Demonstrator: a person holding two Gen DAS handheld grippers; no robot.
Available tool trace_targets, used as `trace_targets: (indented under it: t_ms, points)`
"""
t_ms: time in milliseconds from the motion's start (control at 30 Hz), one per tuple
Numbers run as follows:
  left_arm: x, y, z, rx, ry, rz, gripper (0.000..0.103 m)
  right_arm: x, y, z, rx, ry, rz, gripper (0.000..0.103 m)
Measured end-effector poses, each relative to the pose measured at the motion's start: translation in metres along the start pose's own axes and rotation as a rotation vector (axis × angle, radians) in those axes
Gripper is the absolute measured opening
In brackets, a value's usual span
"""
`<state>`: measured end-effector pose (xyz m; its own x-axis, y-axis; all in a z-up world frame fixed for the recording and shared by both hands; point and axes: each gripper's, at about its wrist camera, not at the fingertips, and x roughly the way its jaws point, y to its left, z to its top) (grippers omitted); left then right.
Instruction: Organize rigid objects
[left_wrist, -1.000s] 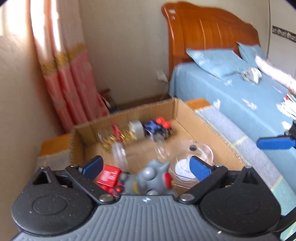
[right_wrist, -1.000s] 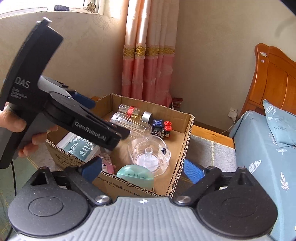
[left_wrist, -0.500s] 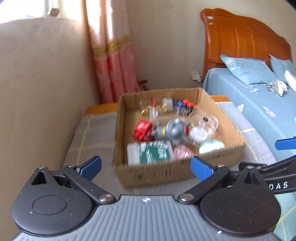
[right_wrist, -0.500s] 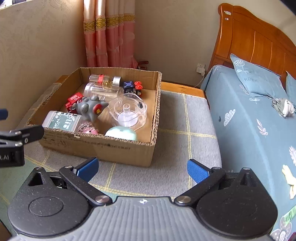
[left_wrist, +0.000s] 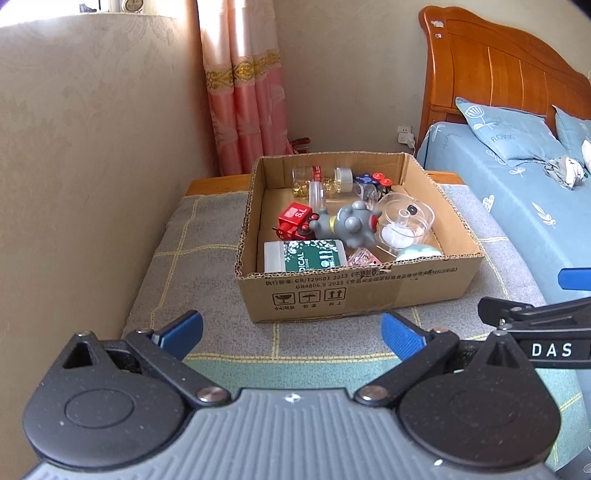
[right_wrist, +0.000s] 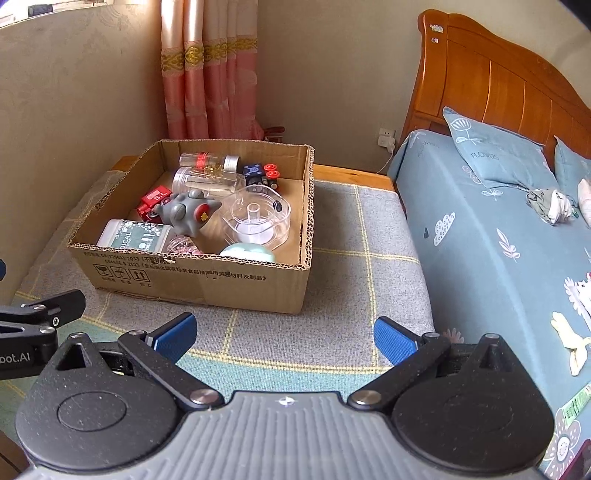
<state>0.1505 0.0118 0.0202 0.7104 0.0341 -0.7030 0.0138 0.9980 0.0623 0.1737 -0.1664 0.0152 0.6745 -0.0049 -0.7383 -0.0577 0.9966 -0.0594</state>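
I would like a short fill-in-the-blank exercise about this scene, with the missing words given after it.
1. All the small objects lie inside a ____ box.
2. The grey toy lies next to a ____ toy car.
3. The box stands on a checked blanket beside a ____.
4. Both grippers, left and right, hold ____.

Missing words: cardboard; red; bed; nothing

Walls: plain beige plaster (left_wrist: 92, 147), daylight falling along the top left.
Curtain: pink fabric with a gold patterned band (right_wrist: 207, 74), hanging in the corner.
Bed: blue leaf-print sheet (right_wrist: 480, 240), glossy orange wooden headboard (left_wrist: 517, 74), blue pillow (right_wrist: 495, 155).
Socket: white wall outlet (left_wrist: 405, 133) beside the headboard.
Covering: grey checked blanket with yellow lines (right_wrist: 351, 277).
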Motion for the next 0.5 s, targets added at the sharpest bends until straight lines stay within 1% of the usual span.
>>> trace_targets:
  t_ms: [200,500]
  points:
    - [-0.0014,0.0008,0.0006,0.003,-0.001,0.021,0.102,-0.0040,0.0015,0.0010,0.002,-0.009,0.006,0.103]
    - [-0.0024,-0.0005,0.0008,0.008,-0.003,0.017,0.102,-0.0069,0.0010,0.0025,0.002,-0.019,0.004,0.103]
